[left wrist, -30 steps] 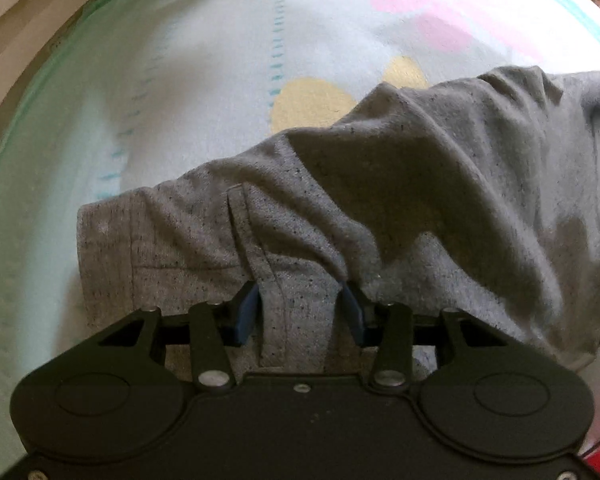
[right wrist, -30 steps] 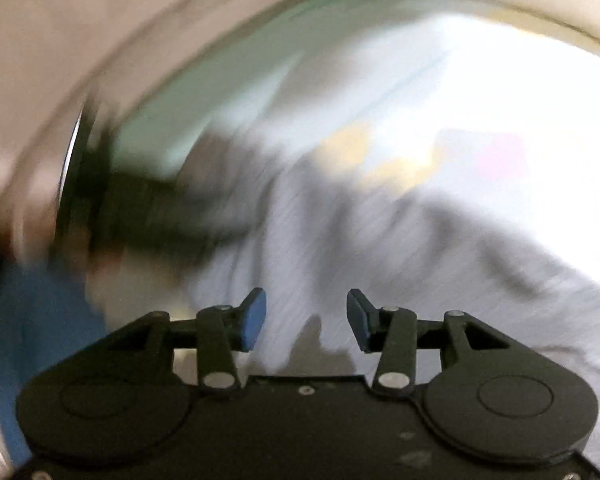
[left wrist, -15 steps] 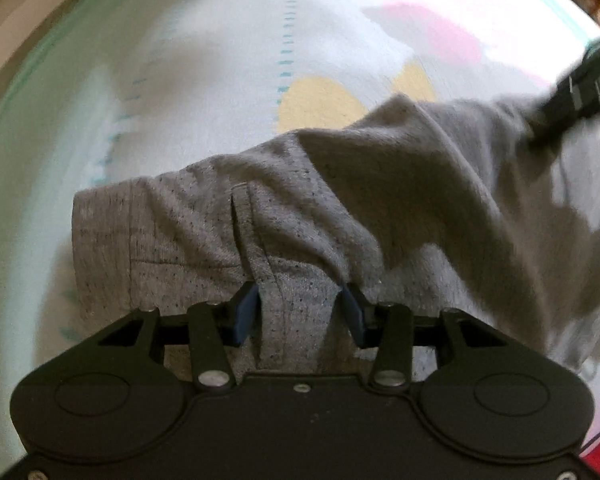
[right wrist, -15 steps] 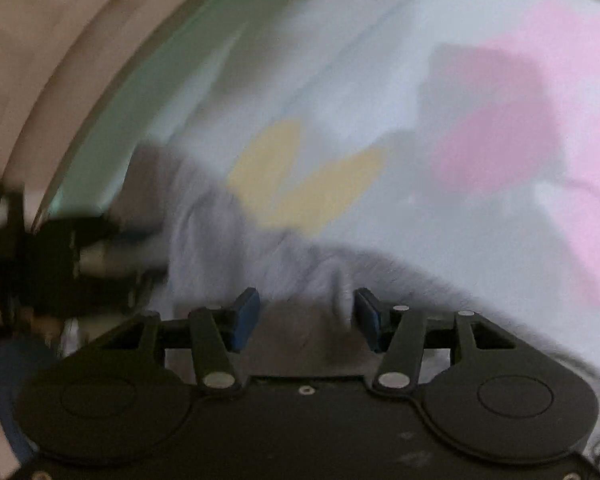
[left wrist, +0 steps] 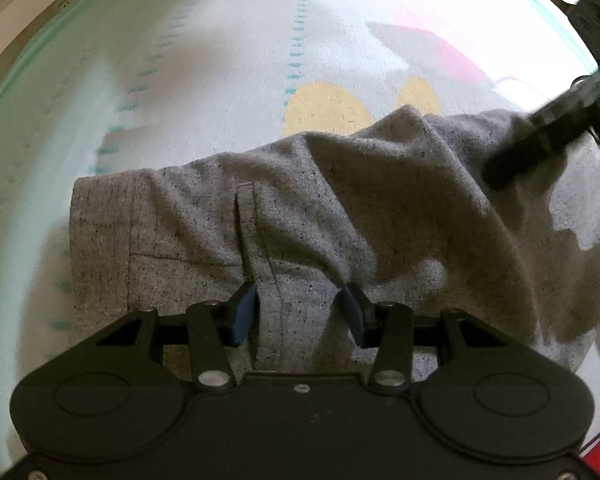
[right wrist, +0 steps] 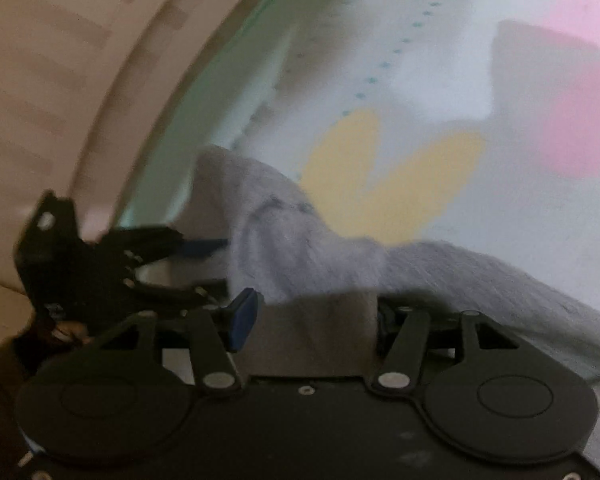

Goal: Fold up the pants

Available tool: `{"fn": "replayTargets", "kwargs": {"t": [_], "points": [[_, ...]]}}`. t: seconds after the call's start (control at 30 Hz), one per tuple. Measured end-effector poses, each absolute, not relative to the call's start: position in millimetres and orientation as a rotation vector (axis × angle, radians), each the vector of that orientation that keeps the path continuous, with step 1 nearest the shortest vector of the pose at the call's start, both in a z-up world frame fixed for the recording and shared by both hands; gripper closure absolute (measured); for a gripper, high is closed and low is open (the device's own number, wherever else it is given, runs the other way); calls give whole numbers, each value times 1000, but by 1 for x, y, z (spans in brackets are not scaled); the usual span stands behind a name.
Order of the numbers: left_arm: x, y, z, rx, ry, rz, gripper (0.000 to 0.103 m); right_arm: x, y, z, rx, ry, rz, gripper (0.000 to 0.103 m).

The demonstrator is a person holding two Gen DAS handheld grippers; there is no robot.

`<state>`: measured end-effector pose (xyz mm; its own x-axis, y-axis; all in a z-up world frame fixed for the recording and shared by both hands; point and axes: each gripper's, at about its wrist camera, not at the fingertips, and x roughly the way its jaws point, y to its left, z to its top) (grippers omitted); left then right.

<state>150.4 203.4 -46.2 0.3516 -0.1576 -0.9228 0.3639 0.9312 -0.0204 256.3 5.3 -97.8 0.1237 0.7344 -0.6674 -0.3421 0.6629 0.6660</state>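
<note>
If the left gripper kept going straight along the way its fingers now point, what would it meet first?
Most likely the grey pants: the left gripper points steeply down, and the cloth already lies between its fingers, with the patterned mat beyond. Depth is hard to judge.

Rt wrist view blurred throughout. Speckled grey knit pants (left wrist: 380,208) cut off at right edge; near hem hidden under left gripper (left wrist: 298,312) body. Right gripper (right wrist: 314,316) far pad barely visible.
</note>
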Motion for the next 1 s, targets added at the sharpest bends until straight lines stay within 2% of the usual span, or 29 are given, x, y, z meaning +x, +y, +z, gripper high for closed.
{"fn": "replayTargets", "kwargs": {"t": [0.27,0.53,0.57,0.6,0.63,0.73,0.8,0.9,0.97,1.0], "points": [[148,201,-46,201,1155,-327,49,293,-19,-57,544,875,537,48],[143,195,-43,231,1123,-315,48,274,20,-60,144,1026,597,48],[143,197,-42,220,1124,-314,48,271,28,-65,109,1026,601,59],[143,197,-41,217,1126,-314,48,268,35,-71,82,1024,604,83],[142,198,-40,220,1127,-314,48,269,39,-73,56,1032,611,99],[139,198,-36,235,1121,-318,48,244,57,-65,-124,905,551,99],[137,200,-34,235,1120,-321,48,241,52,-59,-131,847,462,100],[135,200,-32,248,1116,-323,48,254,25,-69,-46,904,332,101],[133,198,-31,268,1120,-320,48,249,36,-80,-125,939,349,100],[133,198,-27,277,1124,-323,48,245,34,-76,-160,932,354,95]]}}
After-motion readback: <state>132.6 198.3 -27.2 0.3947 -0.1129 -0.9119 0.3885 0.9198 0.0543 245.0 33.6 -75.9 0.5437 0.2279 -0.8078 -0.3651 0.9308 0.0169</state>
